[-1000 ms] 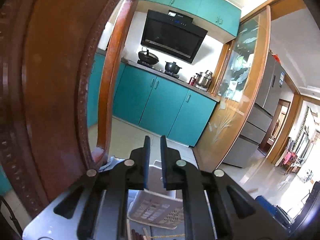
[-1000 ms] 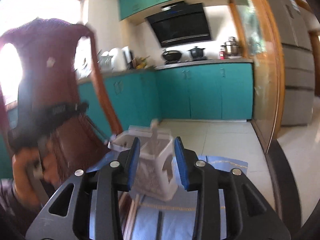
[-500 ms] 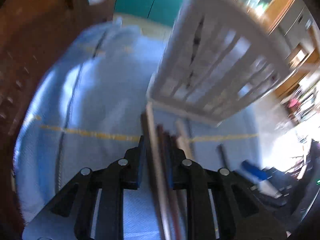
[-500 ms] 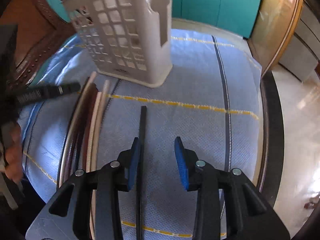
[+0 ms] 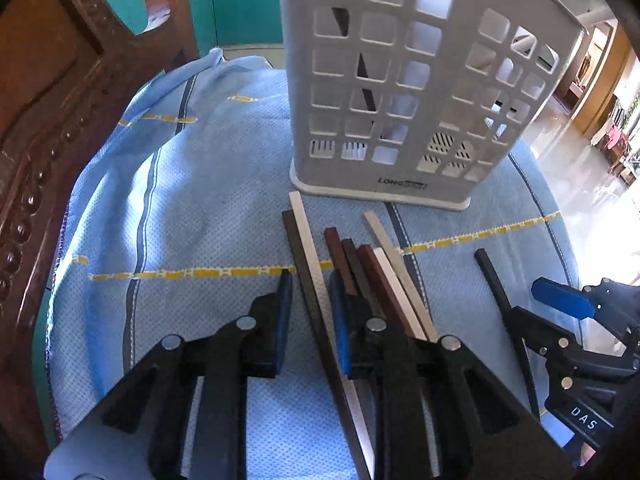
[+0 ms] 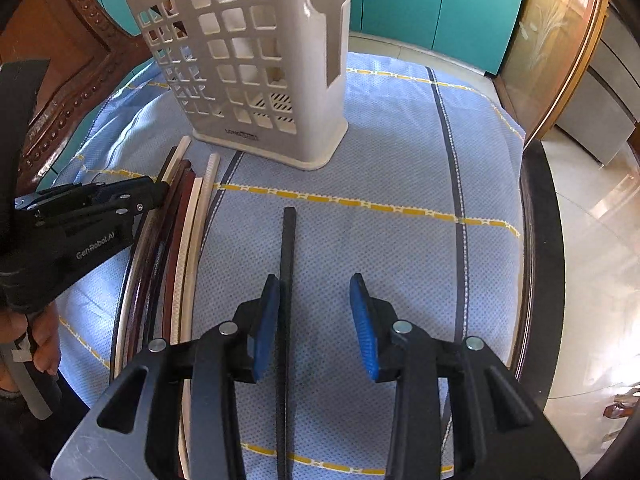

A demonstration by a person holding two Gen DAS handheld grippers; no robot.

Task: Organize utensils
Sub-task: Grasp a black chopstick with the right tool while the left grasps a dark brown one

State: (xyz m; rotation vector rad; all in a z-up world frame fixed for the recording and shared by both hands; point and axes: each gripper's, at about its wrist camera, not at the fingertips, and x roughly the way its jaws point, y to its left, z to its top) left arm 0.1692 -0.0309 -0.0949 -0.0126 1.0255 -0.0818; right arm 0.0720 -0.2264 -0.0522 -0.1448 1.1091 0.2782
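Left gripper [image 5: 310, 308] and right gripper [image 6: 314, 320] angled downward, jaws apart.

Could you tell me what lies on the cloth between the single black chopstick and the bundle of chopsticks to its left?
Nothing: the right wrist view shows only bare blue cloth between the black chopstick and the bundle.

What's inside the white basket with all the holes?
Through the holes of the white basket one dark stick shows, leaning inside. The solid parts of the walls hide the rest, so more might be in there.
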